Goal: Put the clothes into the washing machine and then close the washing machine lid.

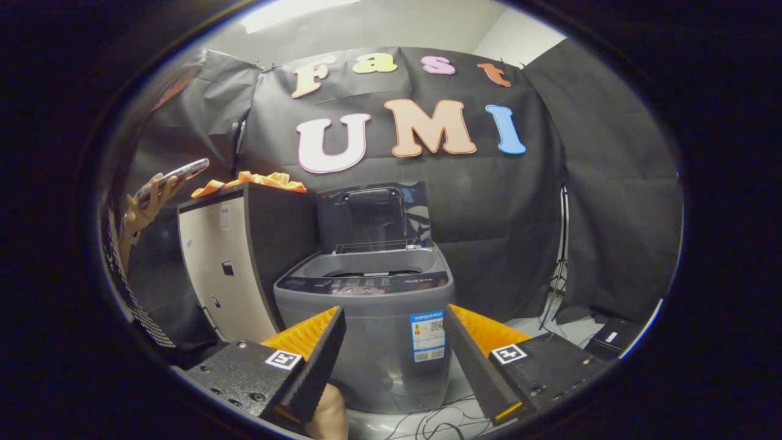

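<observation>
A grey top-loading washing machine [372, 305] stands on the floor straight ahead of my fingers, its dark lid [372, 214] raised upright at the back. An orange garment [253, 181] lies crumpled on top of the tall cabinet [235, 263] just left of the machine. My gripper [394, 318] is open, with nothing between its fingers; the machine's front shows through the gap, some way off.
A person stands at the left beside the cabinet, one hand [146, 205] holding a phone [174, 174]. Black cloth walls close the booth behind and to the right. A light stand [559, 269] and a dark box [614, 339] sit at the right; cables [440, 421] trail on the floor.
</observation>
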The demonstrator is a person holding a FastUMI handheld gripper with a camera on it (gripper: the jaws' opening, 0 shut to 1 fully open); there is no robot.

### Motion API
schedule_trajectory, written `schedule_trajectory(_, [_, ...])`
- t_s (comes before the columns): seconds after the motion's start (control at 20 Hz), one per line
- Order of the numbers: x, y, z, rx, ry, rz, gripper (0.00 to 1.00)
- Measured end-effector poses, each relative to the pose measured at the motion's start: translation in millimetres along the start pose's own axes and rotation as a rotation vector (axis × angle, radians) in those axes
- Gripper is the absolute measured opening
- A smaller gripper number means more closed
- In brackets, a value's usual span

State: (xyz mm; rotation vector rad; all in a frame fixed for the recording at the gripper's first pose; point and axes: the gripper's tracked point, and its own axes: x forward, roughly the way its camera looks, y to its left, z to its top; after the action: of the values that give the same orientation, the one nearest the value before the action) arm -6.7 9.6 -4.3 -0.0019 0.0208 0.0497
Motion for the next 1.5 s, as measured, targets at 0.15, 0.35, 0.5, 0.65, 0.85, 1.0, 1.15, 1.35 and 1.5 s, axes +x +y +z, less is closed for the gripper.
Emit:
schedule_trajectory(0.15, [0.1, 0.1, 0.0, 0.000, 0.000, 0.000, 0.97])
schedule_trajectory(0.35, [-0.1, 0.0, 0.1, 0.000, 0.000, 0.000, 0.97])
schedule_trajectory(0.5, [-0.2, 0.0, -0.2, 0.000, 0.001, 0.000, 0.97])
schedule_trajectory(0.65, [-0.1, -0.1, -0.3, 0.001, 0.002, 0.000, 0.97])
schedule_trajectory(0.85, [-0.3, -0.1, 0.0, 0.001, 0.002, 0.000, 0.97])
schedule_trajectory(1.0, [0.0, 0.0, -0.7, 0.001, 0.001, 0.000, 0.97])
schedule_trajectory(1.15, [-0.5, 0.0, -0.6, 0.001, 0.001, 0.000, 0.97])
schedule_trajectory(1.35, [-0.4, -0.1, -0.1, 0.000, 0.000, -0.001, 0.97])
schedule_trajectory(1.5, [-0.2, -0.6, 0.8, -0.011, -0.007, -0.003, 0.97])
